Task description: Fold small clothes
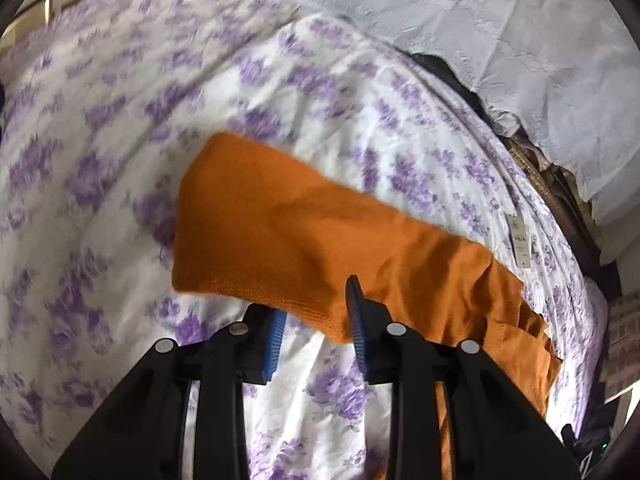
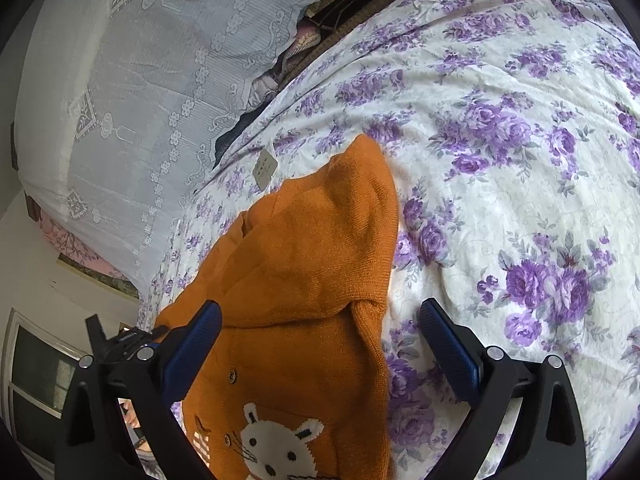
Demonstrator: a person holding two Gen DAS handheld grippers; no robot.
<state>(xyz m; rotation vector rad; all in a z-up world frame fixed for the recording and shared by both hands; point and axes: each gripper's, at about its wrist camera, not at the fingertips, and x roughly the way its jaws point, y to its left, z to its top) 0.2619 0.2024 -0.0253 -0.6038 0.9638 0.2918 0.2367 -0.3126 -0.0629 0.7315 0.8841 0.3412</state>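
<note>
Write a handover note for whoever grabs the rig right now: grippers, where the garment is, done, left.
Left gripper: open, nothing held; one pad lies against the edge of the orange sleeve.
Right gripper: open wide, empty, over the orange knit cardigan near its shoulder.
Cardigan lies on the purple floral bedspread, rabbit front up, paper tag beside its top.
Done: one sleeve looks laid across the body.
Left: the remaining folds; none of the body is folded yet.

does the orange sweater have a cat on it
No, the white figure knitted on the sweater has long ears: it is a rabbit.
</note>
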